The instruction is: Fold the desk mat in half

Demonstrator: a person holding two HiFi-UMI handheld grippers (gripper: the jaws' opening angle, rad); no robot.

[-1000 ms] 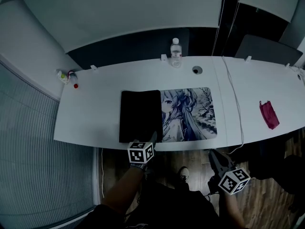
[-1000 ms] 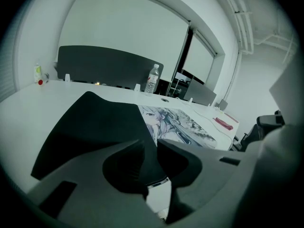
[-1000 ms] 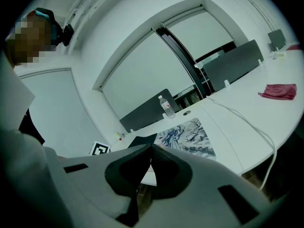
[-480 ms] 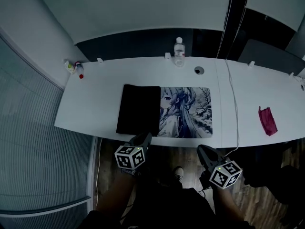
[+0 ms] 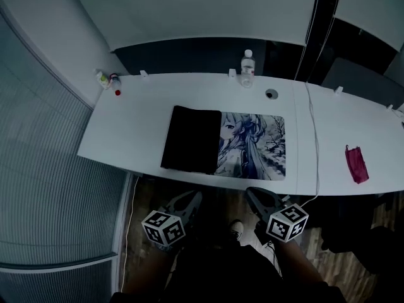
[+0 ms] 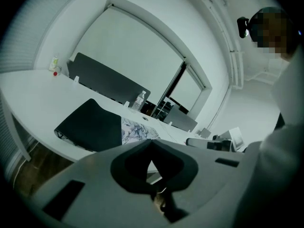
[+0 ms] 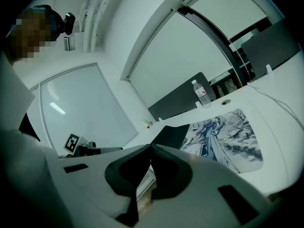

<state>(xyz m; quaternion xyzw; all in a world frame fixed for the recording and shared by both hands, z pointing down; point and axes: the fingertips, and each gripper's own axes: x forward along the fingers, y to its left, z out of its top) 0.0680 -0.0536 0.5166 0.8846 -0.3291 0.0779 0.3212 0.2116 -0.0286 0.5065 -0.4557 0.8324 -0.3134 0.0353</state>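
Observation:
The desk mat lies on the white desk with its printed picture facing up. Its left part is folded over to the right as a black flap, covering roughly a third of it. My left gripper hangs below the desk's front edge, off the mat, jaws shut with nothing in them. My right gripper hangs beside it, also shut and empty. The left gripper view looks past the shut left gripper at the black flap. In the right gripper view the mat lies beyond the shut right gripper.
A water bottle stands at the desk's back edge near a round cable hole. Small bottles sit at the back left corner. A white cable crosses the desk right of the mat, and a red cloth lies further right.
The left gripper has drawn back from the mat's front edge toward my body. The right gripper has shifted slightly left. The mat lies as before with its flap folded over.

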